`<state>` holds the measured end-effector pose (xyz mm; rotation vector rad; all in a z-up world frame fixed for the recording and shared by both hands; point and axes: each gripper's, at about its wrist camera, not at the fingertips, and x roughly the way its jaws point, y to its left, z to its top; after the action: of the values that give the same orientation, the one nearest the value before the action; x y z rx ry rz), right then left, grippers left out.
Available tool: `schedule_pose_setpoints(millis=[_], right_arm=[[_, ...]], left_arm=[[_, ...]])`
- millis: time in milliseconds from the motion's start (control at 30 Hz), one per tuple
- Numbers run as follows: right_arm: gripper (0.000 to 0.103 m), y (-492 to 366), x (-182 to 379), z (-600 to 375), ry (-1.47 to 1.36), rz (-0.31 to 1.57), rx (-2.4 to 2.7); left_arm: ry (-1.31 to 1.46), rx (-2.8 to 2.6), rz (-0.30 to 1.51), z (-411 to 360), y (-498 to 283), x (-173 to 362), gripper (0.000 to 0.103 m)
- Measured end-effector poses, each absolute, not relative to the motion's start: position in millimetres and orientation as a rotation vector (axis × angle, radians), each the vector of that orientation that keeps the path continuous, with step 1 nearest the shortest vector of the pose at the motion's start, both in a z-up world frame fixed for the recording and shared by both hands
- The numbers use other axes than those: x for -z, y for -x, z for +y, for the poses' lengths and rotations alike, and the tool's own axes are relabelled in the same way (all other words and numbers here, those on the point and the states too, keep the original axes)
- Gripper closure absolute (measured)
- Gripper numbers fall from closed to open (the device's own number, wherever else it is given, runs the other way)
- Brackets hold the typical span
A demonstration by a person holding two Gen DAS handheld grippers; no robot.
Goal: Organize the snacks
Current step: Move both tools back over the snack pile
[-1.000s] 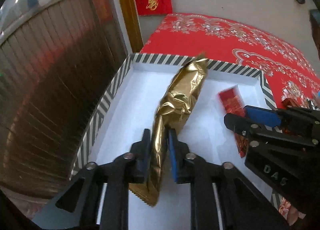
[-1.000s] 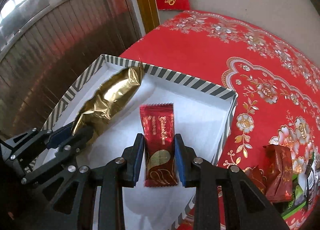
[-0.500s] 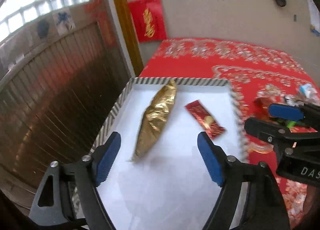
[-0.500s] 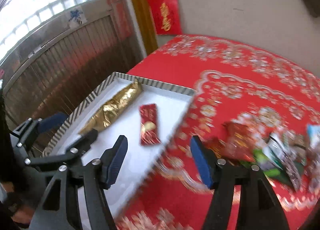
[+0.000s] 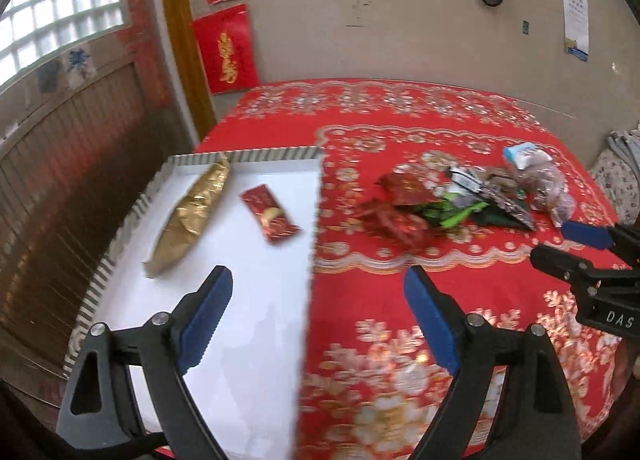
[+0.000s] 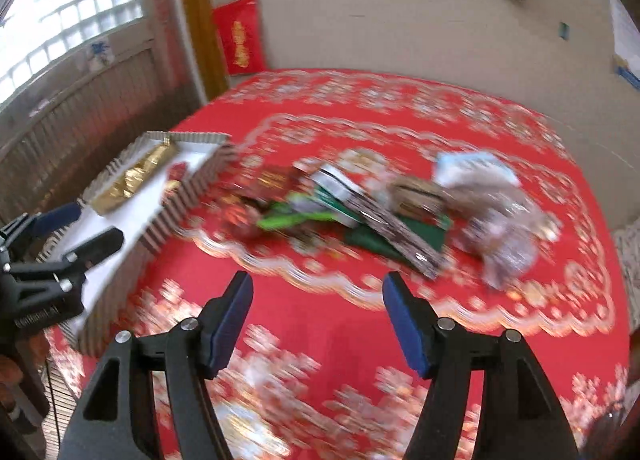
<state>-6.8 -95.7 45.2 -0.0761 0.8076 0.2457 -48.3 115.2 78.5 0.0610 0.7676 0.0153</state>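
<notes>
A white tray [image 5: 256, 340] with a striped rim sits at the table's left edge. In it lie a long gold foil packet [image 5: 192, 215] and a small red snack packet [image 5: 270, 213]. My left gripper [image 5: 316, 312] is open and empty, raised above the tray's right rim. My right gripper [image 6: 318, 318] is open and empty above the red cloth, in front of a heap of loose snacks [image 6: 352, 207]. The tray [image 6: 176, 211] and gold packet [image 6: 136, 175] show at the left of the right wrist view. The heap [image 5: 452, 203] lies right of the tray.
A red floral tablecloth [image 5: 400, 147] covers the table. A clear bag with a blue-white label [image 5: 536, 175] lies at the heap's far right. A wall stands behind the table, wooden panelling to the left. My right gripper's fingers [image 5: 584, 256] show at the left view's right edge.
Both grippers let go of their packets in the tray, opened wide, and pulled back and up. The right gripper swung right toward the snack heap; its view is motion-blurred.
</notes>
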Motion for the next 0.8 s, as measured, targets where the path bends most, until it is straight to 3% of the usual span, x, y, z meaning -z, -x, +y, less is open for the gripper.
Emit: schedule_pose_setpoints(millis=[800], right_arm=[[0.035,10,-30,-179,-0.009,0.851,-0.172]], left_arm=[[-0.063,0.048,0.847,33,17,-53,0.015]])
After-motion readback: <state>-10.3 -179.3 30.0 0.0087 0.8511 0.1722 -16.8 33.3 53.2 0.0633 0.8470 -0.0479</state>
